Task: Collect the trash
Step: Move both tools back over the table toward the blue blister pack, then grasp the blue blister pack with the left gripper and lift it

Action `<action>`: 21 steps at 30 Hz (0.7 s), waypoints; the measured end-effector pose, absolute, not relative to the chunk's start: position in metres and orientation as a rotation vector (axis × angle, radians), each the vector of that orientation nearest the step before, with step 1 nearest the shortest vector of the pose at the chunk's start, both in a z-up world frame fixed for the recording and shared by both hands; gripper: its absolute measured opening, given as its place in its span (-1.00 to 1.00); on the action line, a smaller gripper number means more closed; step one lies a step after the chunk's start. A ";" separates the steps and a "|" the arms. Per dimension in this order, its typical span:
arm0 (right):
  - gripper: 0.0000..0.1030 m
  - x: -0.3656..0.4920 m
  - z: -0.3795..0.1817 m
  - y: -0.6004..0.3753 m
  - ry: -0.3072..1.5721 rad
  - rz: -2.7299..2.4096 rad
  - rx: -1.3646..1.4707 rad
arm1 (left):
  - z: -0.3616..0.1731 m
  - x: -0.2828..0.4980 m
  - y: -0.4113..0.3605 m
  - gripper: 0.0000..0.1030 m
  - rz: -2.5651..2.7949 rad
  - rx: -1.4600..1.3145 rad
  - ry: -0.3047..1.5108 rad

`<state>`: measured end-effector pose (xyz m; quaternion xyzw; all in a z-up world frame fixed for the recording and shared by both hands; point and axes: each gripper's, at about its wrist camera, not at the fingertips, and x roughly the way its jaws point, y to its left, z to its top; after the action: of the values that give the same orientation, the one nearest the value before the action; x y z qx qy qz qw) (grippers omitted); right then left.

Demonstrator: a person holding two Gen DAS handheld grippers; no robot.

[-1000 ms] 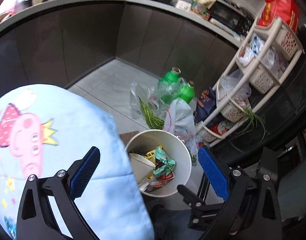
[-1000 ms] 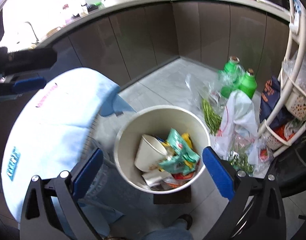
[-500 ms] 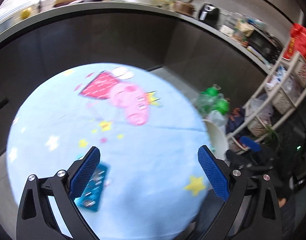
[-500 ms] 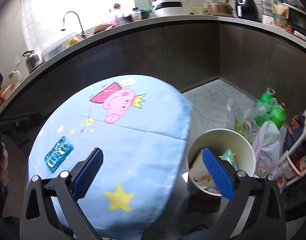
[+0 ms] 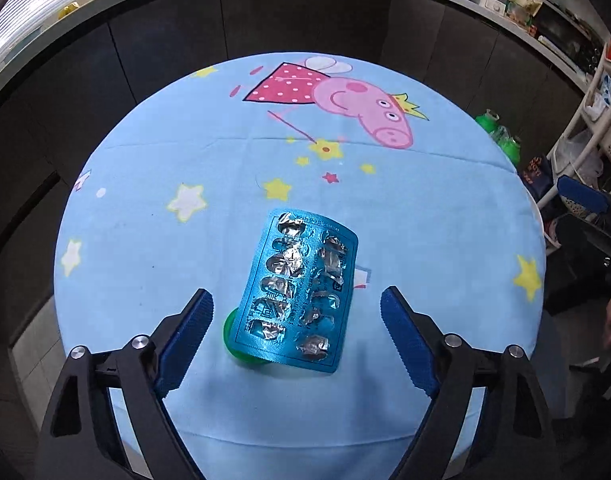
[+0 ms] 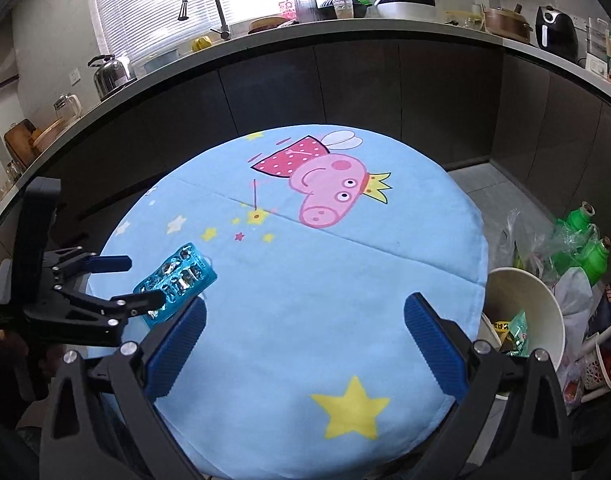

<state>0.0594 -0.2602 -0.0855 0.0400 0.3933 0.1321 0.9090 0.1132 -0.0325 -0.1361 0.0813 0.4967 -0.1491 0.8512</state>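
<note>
Closing the wide-spread, empty left claw (image 5: 296, 322) around the spent blister pack (image 5: 296, 292) lying near the counter's (image 5: 445, 208) left edge, propped on something green, possibly a cap (image 5: 230, 338). Risking pads skating off the thin foil, flicking it overboard; keeping the right claw (image 6: 305, 332) open and empty.

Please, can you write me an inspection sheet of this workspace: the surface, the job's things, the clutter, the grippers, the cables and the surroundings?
Surface: round table under a light blue cartoon tablecloth, creased, otherwise bare.
Job's things: an emptied blister pack lying partly on a green round object; a trash bin on the floor beside the table, holding wrappers.
Clutter: plastic bags and green bottles on the floor behind the bin.
Grippers: left gripper over the pack, jaws open on either side of it and just been closing, pads not touching; right gripper open, nothing between its jaws.
Cables: nothing seen.
Surroundings: kitchen counter with a faucet, a kettle and appliances; a white basket rack.
</note>
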 end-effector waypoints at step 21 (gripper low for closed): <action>0.93 0.070 -0.096 -0.248 0.855 0.284 0.081 | -0.153 0.143 -0.046 -0.09 -0.369 0.214 1.129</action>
<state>0.0702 -0.2480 -0.0964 0.0389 0.4133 0.1370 0.8994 0.1435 -0.0464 -0.1530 0.1005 0.5308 -0.1734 0.8234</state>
